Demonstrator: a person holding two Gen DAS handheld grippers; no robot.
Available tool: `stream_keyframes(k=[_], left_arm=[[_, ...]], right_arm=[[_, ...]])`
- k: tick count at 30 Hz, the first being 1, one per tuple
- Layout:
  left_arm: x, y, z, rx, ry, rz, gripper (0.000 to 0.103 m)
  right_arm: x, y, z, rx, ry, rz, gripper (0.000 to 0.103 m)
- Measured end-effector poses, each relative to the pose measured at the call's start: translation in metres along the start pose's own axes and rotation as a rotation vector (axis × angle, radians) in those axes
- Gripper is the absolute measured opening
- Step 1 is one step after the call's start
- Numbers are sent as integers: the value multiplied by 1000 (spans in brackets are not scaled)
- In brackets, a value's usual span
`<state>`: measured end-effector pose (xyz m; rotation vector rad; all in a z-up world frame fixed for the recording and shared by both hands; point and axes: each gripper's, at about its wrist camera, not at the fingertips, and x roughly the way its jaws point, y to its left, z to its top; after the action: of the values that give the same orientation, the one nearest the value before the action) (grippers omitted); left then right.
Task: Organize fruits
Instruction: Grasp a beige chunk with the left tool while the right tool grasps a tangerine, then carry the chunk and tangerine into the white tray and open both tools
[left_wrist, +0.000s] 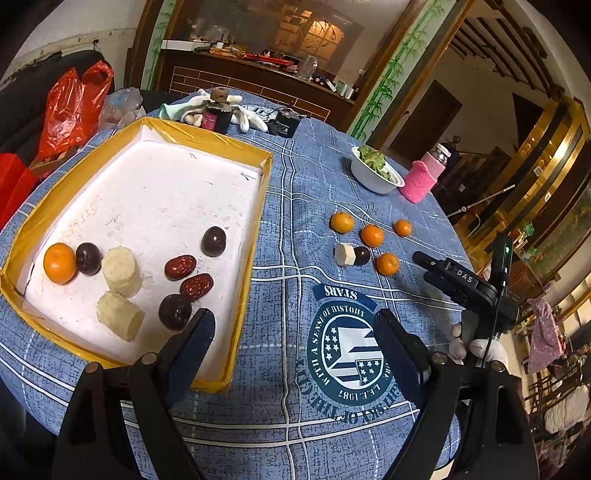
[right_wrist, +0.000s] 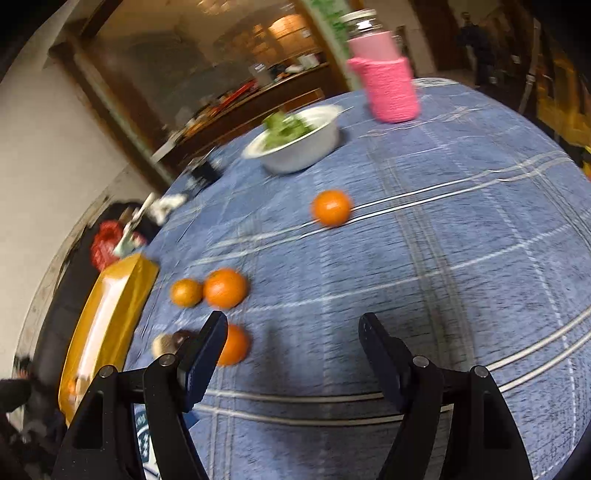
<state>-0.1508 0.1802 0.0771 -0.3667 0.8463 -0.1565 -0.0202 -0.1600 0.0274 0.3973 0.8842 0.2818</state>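
While the yellow-rimmed tray (left_wrist: 255, 218) at the counter's left side already holds one tangerine, three dark round fruits, two red dates and two pale cylinder chunks, there's a leftover bunch out on the blue cloth toward the right edge: four tangerines (left_wrist: 372, 235), one pale chunk (left_wrist: 344, 254) and a dark fruit (left_wrist: 362, 255) touching it. So I'd say we're mid-sort, at the reach-for-the-next-piece step. Right gripper (right_wrist: 291, 354) hangs over that bunch with jaws spread wide and empty; its view is blurry, but the nearest tangerine (right_wrist: 236, 345) sits just beside the left jaw, not between them. Next move looks like shifting left to centre on it, then closing gently, since it's round and could roll. Left gripper (left_wrist: 295, 332) hovers near the tray's near corner, jaws wide apart, holding nothing.
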Motion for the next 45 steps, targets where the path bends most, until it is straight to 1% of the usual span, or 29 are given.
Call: stream_keyframes(k=[1,3,7,9,10,11,12,13,14,16,17,22,26,30,32,33,35,36,39,41,45], left_arm=[[0,-3,1,8,-2,3,87],[2,-8,3,25,-8,5,87],[11,-17,8,43,7,-1,82],[19,-25,12,59,19,-9,79],[22,-28,13,69,22,-11,79],[26,-33,14,80,23,-13,78],[31,-38,16,95,23,-24,76],[36,-43,17,107,24,-37,71],[42,-48,18,118,30,-48,68],[56,-57,23,131,53,-62,47],[64,-61,25,135,68,-70,44],[98,-80,35,172,93,-69,43],[129,-83,37,186,127,-47,43],[152,-80,41,173,161,-49,36],[159,-79,43,170,163,-47,35],[162,-79,44,171,161,-46,32],[167,-78,46,177,150,-25,24],[167,-77,46,180,142,-16,16],[166,-71,47,157,135,-29,16],[163,-68,47,148,126,-20,15],[147,-59,48,99,104,-39,15]], right_arm=[[4,7,-1,-28,22,7,73],[9,19,-4,-78,49,17,69],[26,41,-11,-175,94,26,68],[33,46,-13,-197,106,29,66],[35,47,-14,-208,104,28,64],[38,51,-14,-222,106,33,60],[41,54,-13,-230,113,44,49],[43,56,-14,-240,119,49,41],[45,59,-15,-258,114,31,37],[45,59,-16,-262,116,43,36],[44,56,-16,-252,115,49,36],[33,44,-11,-217,84,23,36],[29,39,-8,-192,80,30,36],[29,39,-6,-181,78,40,36],[29,40,-6,-179,77,43,36],[29,40,-6,-178,77,45,36],[29,41,-6,-181,80,46,36],[30,41,-6,-183,81,47,36],[30,41,-7,-186,80,44,36],[30,40,-7,-185,78,41,36],[31,40,-7,-190,75,36,36]])
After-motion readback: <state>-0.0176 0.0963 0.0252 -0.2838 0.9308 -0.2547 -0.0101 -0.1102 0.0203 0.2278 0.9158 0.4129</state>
